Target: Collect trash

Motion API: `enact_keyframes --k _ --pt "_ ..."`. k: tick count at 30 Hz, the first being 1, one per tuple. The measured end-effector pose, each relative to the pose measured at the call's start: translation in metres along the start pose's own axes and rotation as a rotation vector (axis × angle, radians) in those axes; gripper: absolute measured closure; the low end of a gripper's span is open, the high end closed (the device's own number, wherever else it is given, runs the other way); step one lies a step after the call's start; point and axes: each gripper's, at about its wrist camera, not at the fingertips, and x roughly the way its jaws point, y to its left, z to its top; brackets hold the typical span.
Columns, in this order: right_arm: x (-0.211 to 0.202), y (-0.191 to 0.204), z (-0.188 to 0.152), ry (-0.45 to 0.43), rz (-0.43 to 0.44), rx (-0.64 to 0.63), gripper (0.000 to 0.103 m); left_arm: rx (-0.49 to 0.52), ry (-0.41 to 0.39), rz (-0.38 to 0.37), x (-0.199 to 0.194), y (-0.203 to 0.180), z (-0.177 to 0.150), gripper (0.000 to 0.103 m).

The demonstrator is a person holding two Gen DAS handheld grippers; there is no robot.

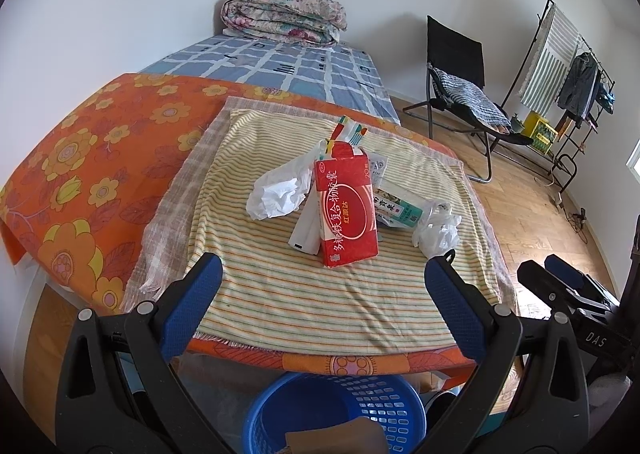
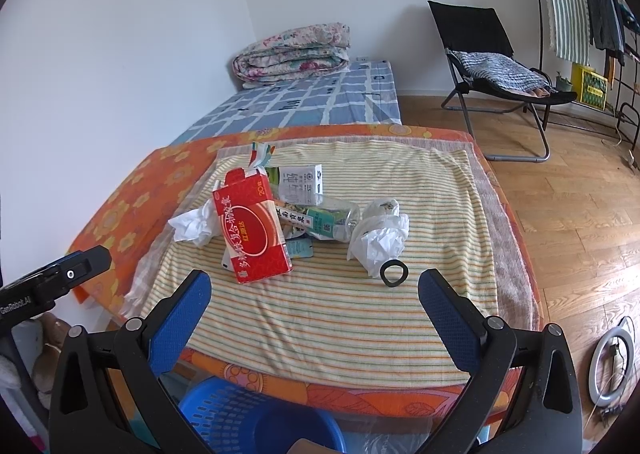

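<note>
**Trash heaped on striped cloth, both tools empty and wide open**

Trash (image 2: pixel 288 222) piled mid-cloth on the worktop (image 2: pixel 400 394), above a blue basket (image 1: pixel 332 410) tucked under the near edge. Red box (image 1: pixel 347 210) standing tilted at the front of the heap, top flap open; probably light, empty card, stiff enough to pinch across its narrow sides, though likely to crush if squeezed on the broad faces. Crumpled white tissue (image 1: pixel 278 192) touching the box's left side: soft, near weightless, graspable anywhere, best taken through the bulk so nothing trails. Second white wad (image 2: pixel 380 238) at the right of the heap, looking more like thin plastic or paper, slippery and springy; deep bite advisable. Clear bottle with green label (image 2: pixel 324 220) lying on its side between box and wad: smooth, round, apt to roll or squirt out of a pinch, so hold across the middle. Small white carton (image 2: pixel 302 184) behind it, partly hidden. Black ring (image 2: pixel 394 273) lying just in front of the right wad; thin, hard to pick off soft cloth.

Left tool (image 1: pixel 322 294) spread wide, holding nothing, hovering short of the box. Right tool (image 2: pixel 316 304) likewise spread wide and empty, facing the heap. Nothing visibly collected from the heap yet; a brown item low in the basket too cut off to identify.
</note>
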Motion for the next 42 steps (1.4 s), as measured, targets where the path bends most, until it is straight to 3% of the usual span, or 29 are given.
enact_keyframes --k 16,20,24,33,42 --pt "0.01 -0.007 -0.002 0.046 -0.018 -0.016 0.0 -0.005 0.004 0.002 0.005 0.005 -0.01 0.0" --pt "0.018 -0.02 -0.004 0.091 -0.073 -0.003 0.0 -0.008 0.007 -0.001 0.006 0.007 -0.012 0.0" --pt "0.022 -0.038 -0.006 0.119 -0.058 0.031 0.0 -0.012 0.017 -0.015 0.008 0.009 -0.02 0.0" --pt "0.026 -0.064 -0.008 0.095 -0.067 0.029 0.0 0.03 0.051 -0.021 0.011 -0.013 -0.038 0.0" --pt "0.037 -0.092 0.012 0.112 0.045 0.117 0.0 0.001 0.116 -0.035 0.036 -0.026 -0.008 0.0"
